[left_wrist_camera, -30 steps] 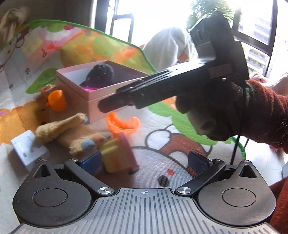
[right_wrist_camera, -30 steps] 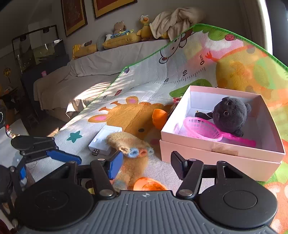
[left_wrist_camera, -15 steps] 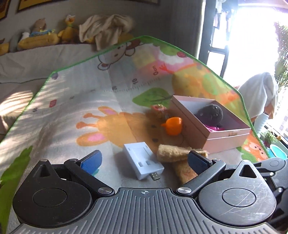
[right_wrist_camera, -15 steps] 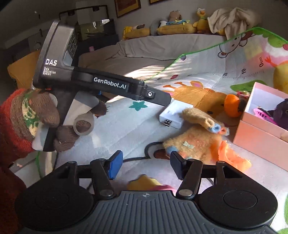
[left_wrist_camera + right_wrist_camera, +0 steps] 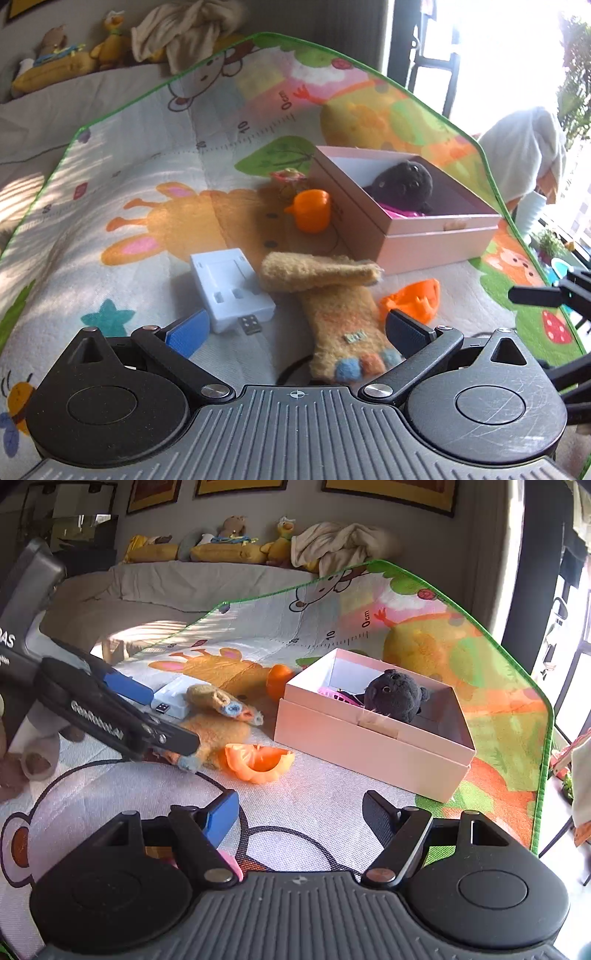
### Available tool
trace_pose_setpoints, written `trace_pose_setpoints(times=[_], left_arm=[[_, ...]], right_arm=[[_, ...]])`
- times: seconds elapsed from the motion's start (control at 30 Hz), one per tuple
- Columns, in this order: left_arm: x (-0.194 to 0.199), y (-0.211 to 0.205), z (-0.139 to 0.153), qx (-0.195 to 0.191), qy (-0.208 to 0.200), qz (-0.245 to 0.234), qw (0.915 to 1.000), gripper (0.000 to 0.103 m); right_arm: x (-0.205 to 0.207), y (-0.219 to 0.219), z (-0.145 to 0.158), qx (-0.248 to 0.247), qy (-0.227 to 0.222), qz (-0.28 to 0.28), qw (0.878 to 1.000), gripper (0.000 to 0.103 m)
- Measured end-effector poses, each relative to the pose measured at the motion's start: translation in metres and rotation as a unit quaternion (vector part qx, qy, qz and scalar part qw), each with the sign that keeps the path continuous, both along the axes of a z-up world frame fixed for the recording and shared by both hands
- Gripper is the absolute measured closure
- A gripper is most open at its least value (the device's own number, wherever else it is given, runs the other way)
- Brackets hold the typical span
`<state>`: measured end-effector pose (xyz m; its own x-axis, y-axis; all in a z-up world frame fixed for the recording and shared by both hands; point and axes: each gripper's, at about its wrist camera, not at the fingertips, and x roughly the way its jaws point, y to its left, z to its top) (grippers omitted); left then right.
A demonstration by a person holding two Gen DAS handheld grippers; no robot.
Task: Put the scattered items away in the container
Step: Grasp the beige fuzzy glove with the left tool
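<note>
Cartoon-printed play mat (image 5: 155, 177) with a green border covers the work surface; a bed with plush toys (image 5: 229, 550) and a crumpled cloth lies behind it.

1. Container. The pink box (image 5: 439, 240) sits open on the mat at 1 o'clock in my left wrist view. It holds a black plush toy (image 5: 404, 181) resting on a pink net item (image 5: 338, 696).

2. Scattered items, all on the mat outside the box:
- Orange cup (image 5: 312, 210), just beside the box wall, at 12 o'clock.
- White charger block (image 5: 229, 288) with a USB plug at its near end, at 11 o'clock.
- Tan plush glove (image 5: 336, 306), touching the charger block, dead ahead at 12 o'clock.
- Orange curved piece (image 5: 413, 299), just beside the glove, near the box's front wall.

3. Left gripper (image 5: 295, 328). My jaws stand wide apart and hold nothing. The near end of the glove, with its coloured fingertips, lies between them.

4. Right gripper (image 5: 301, 818). My jaws stand wide apart and hold nothing; bare mat lies between them. The box is at 1 o'clock and the orange curved piece at 12 o'clock. The left gripper enters this view at 9 o'clock, over the glove.
</note>
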<state>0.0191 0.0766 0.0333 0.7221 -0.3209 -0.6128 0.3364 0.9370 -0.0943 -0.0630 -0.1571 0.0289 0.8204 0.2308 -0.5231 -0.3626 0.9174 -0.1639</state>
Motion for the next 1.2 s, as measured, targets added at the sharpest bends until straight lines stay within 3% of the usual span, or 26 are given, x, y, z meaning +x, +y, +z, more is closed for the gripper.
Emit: trace_pose_setpoints(times=[0.17, 0.27, 0.33, 0.43, 0.47, 0.5, 0.53, 0.63, 0.73, 0.8, 0.97, 1.03, 1.13, 1.2], left_arm=[[-0.002, -0.040, -0.015, 0.051, -0.023, -0.047, 0.9973, 0.000], [0.003, -0.052, -0.019, 0.078, -0.032, -0.049, 0.9952, 0.000], [0.008, -0.053, -0.020, 0.079, -0.028, -0.047, 0.9953, 0.000], [0.013, -0.053, -0.022, 0.079, -0.018, -0.049, 0.9955, 0.002], [0.013, -0.052, -0.024, 0.079, -0.015, -0.051, 0.9954, 0.005], [0.014, -0.052, -0.025, 0.081, -0.010, -0.052, 0.9953, 0.022], [0.015, -0.050, -0.026, 0.079, -0.002, -0.055, 0.9954, 0.031], [0.014, -0.040, -0.027, 0.063, 0.008, -0.062, 0.9960, 0.036], [0.003, -0.034, -0.024, 0.073, 0.004, -0.075, 0.9946, 0.041], [-0.006, -0.028, -0.022, 0.074, 0.011, -0.089, 0.9932, 0.041], [-0.032, -0.006, -0.017, 0.022, 0.063, -0.154, 0.9859, 0.038], [-0.042, -0.003, -0.014, 0.052, 0.047, -0.156, 0.9853, 0.031], [-0.050, 0.000, -0.012, 0.134, 0.002, -0.125, 0.9831, 0.013], [-0.049, 0.005, -0.010, 0.173, -0.021, -0.100, 0.9795, 0.009]], right_arm=[[-0.013, -0.007, 0.003, 0.027, -0.005, -0.003, 1.000, 0.023], [-0.021, -0.012, 0.004, 0.075, 0.017, 0.010, 0.997, 0.019], [-0.025, -0.011, 0.002, 0.111, 0.042, 0.036, 0.992, 0.017], [-0.029, -0.002, -0.003, 0.120, 0.058, 0.064, 0.989, 0.014], [-0.031, 0.002, -0.006, 0.116, 0.058, 0.073, 0.989, 0.012], [-0.031, 0.006, -0.007, 0.110, 0.058, 0.077, 0.989, 0.012], [-0.032, 0.009, -0.009, 0.102, 0.057, 0.080, 0.990, 0.012], [-0.031, 0.010, -0.011, 0.096, 0.059, 0.086, 0.990, 0.007], [-0.031, 0.009, -0.011, 0.080, 0.050, 0.087, 0.992, 0.005], [-0.032, 0.007, -0.008, 0.064, 0.037, 0.080, 0.994, 0.005], [-0.026, -0.001, -0.001, 0.015, 0.000, 0.035, 0.999, 0.004], [-0.023, -0.003, 0.002, 0.008, -0.007, 0.019, 1.000, 0.004], [-0.021, -0.004, 0.003, 0.000, -0.016, 0.005, 1.000, 0.004], [-0.023, -0.002, 0.003, 0.000, -0.020, -0.001, 1.000, 0.004]])
